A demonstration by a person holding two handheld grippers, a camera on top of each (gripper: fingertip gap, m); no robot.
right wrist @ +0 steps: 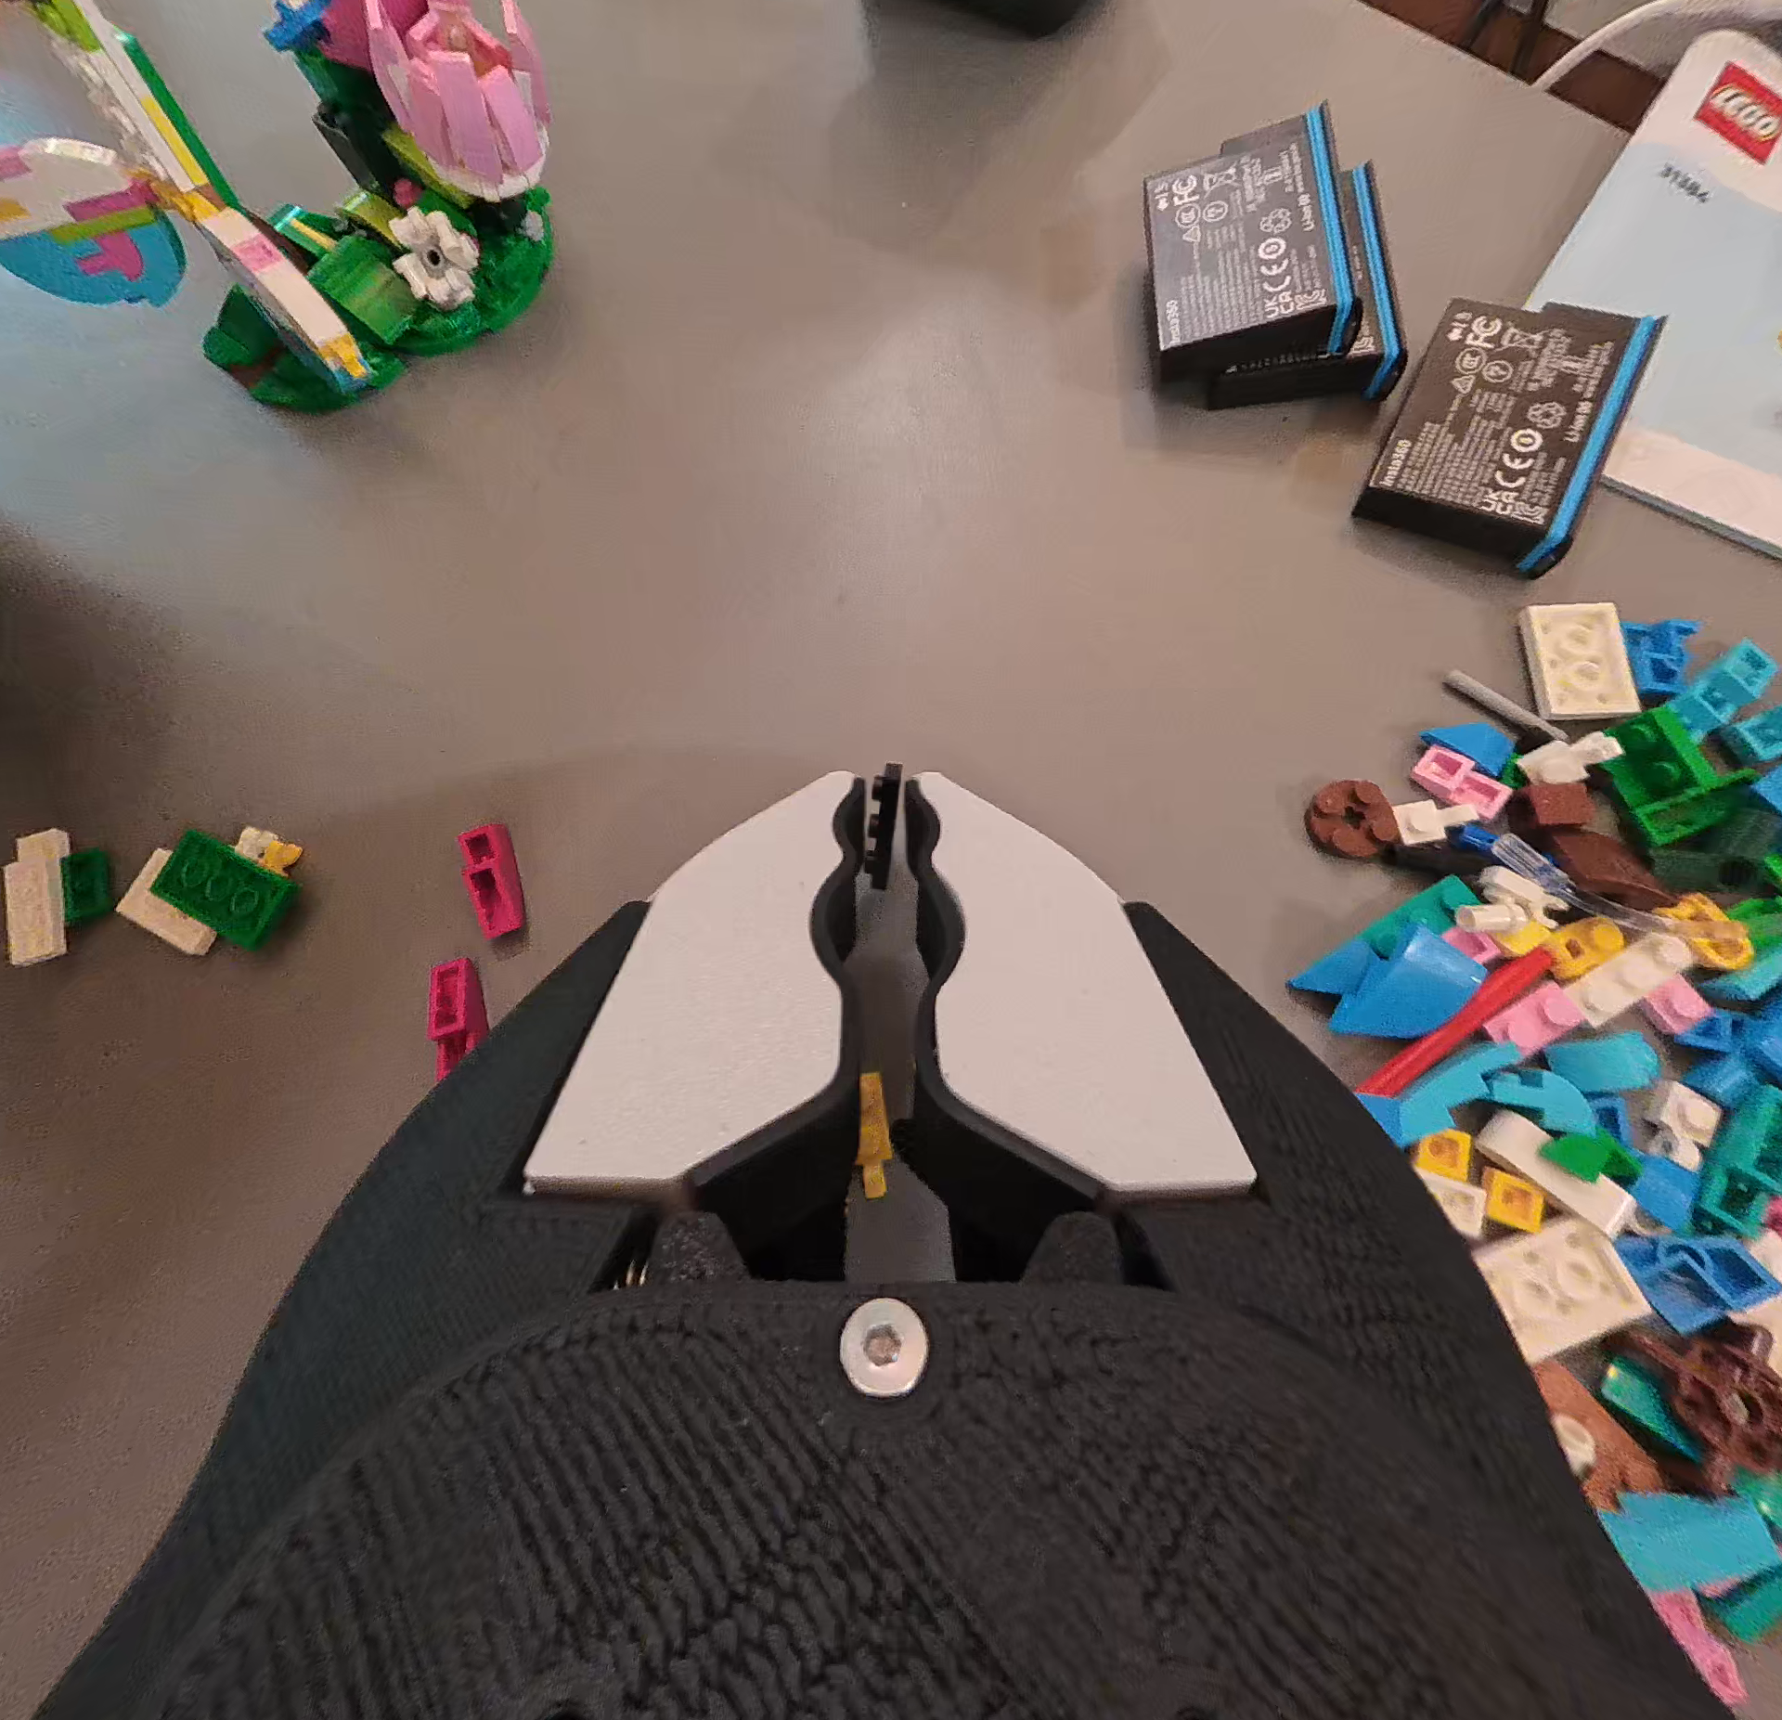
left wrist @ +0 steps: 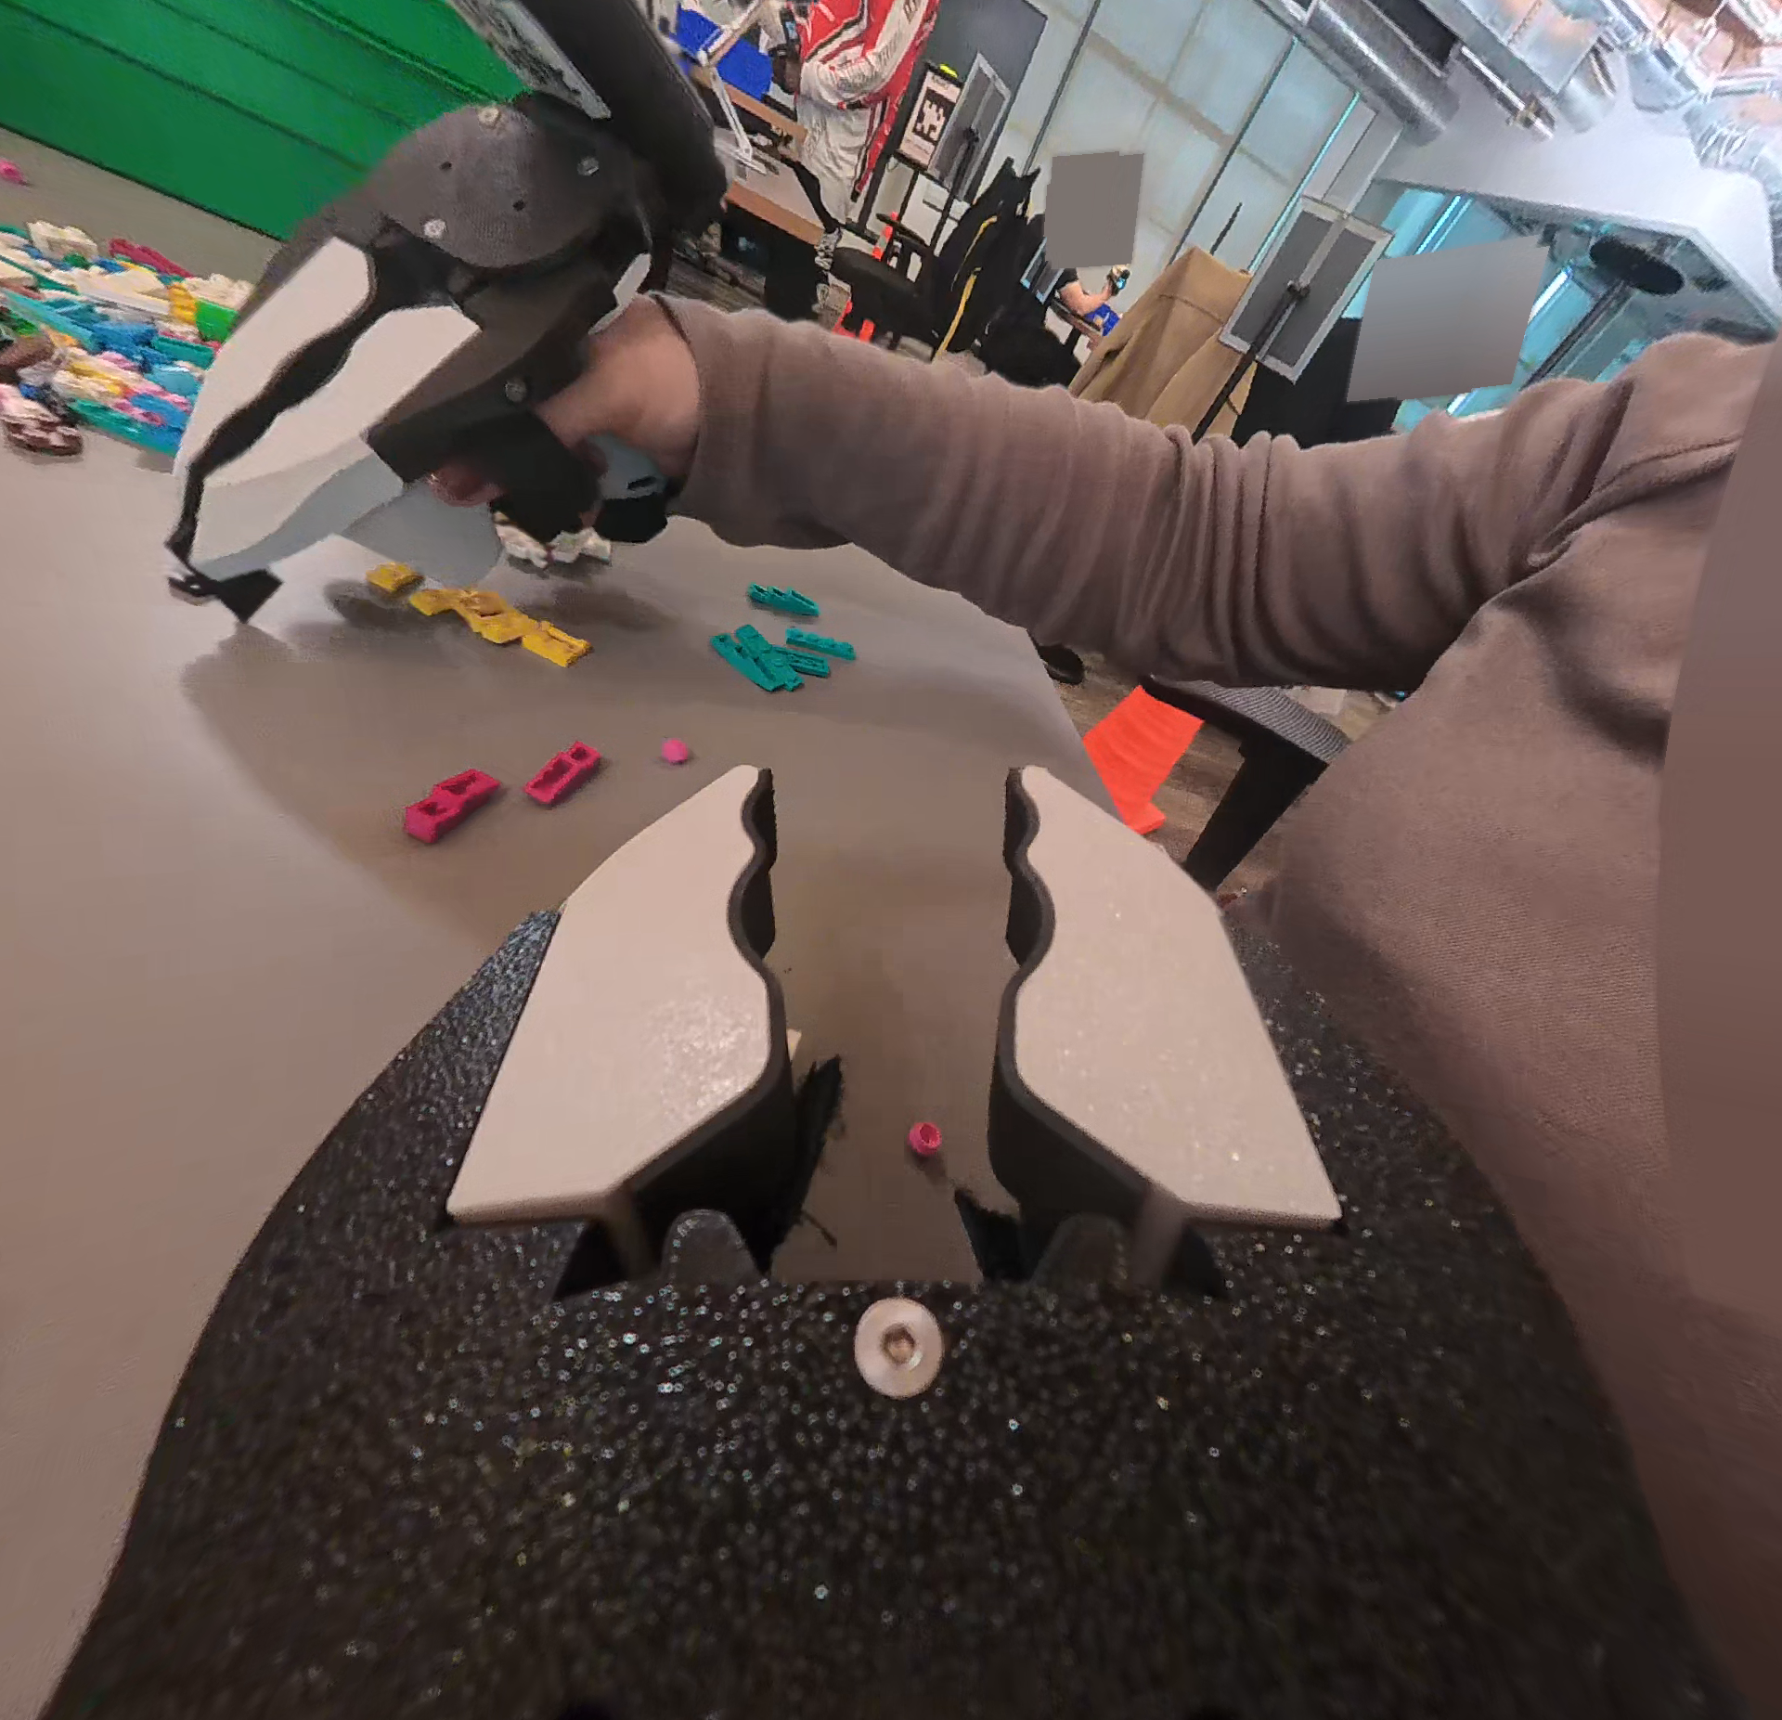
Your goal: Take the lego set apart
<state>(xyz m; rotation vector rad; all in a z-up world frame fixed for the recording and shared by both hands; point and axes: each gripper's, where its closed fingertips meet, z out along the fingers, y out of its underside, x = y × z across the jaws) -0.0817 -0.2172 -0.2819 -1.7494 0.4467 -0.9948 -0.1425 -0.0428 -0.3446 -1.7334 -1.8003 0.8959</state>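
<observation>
My right gripper is shut on a small black lego plate, which stands on edge between the fingertips above the grey table. The part-built lego flower model stands at the far left. In the left wrist view the right gripper hangs over the table at the upper left with the black piece at its tip. My left gripper is open and empty, low over the table. A tiny magenta stud lies on the table below its fingers.
A pile of loose pieces lies at the right, with black batteries and a booklet beyond. Magenta, yellow and teal pieces lie sorted in groups. Green and white pieces lie left. A green box stands behind. Some 20 cm of space lies between my two pairs of fingers. Left tips and right tips are each some 20 cm from the part-built lego flower model.
</observation>
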